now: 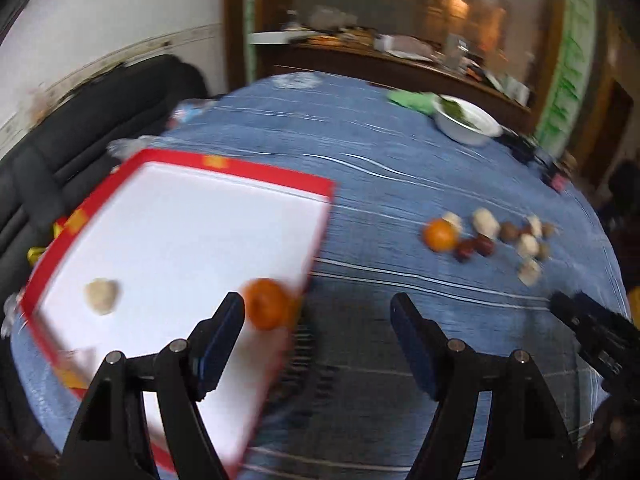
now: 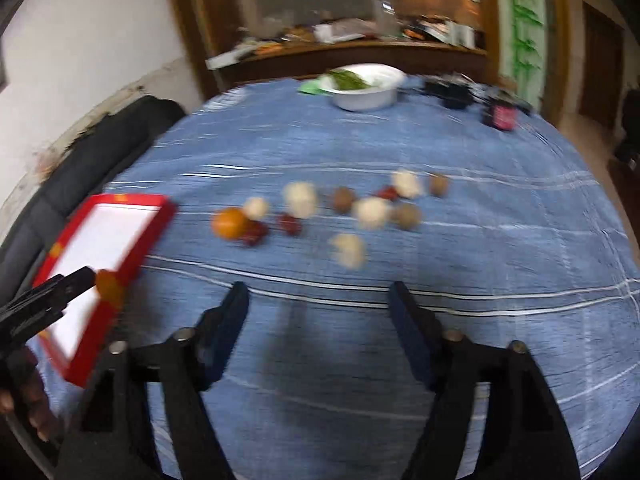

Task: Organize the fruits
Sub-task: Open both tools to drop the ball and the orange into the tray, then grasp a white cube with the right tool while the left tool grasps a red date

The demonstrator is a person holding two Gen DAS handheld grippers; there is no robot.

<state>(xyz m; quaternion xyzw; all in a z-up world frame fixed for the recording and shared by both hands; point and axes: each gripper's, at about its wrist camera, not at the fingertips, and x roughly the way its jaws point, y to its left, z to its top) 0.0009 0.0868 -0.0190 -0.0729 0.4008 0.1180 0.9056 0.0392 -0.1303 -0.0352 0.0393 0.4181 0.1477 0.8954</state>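
Observation:
A red-rimmed white tray (image 1: 264, 173) lies at the left of the blue-clothed table. In it rest an orange (image 1: 267, 304) near its right edge and a pale lumpy fruit (image 1: 102, 296). My left gripper (image 1: 318, 312) is open and empty, its left finger just beside the orange. On the cloth lies a group of loose fruits: another orange (image 2: 230, 222), dark red ones (image 2: 289, 224), brown round ones (image 2: 344, 199) and several pale lumpy ones (image 2: 300, 199). My right gripper (image 2: 320, 300) hovers open and empty in front of that group. Both views are blurred.
A white bowl (image 2: 366, 98) with greens stands at the table's far side, next to a green cloth (image 2: 312, 87) and dark small items (image 2: 500, 114). A dark sofa (image 1: 80, 128) runs along the left. A cluttered wooden counter (image 2: 360, 46) stands behind.

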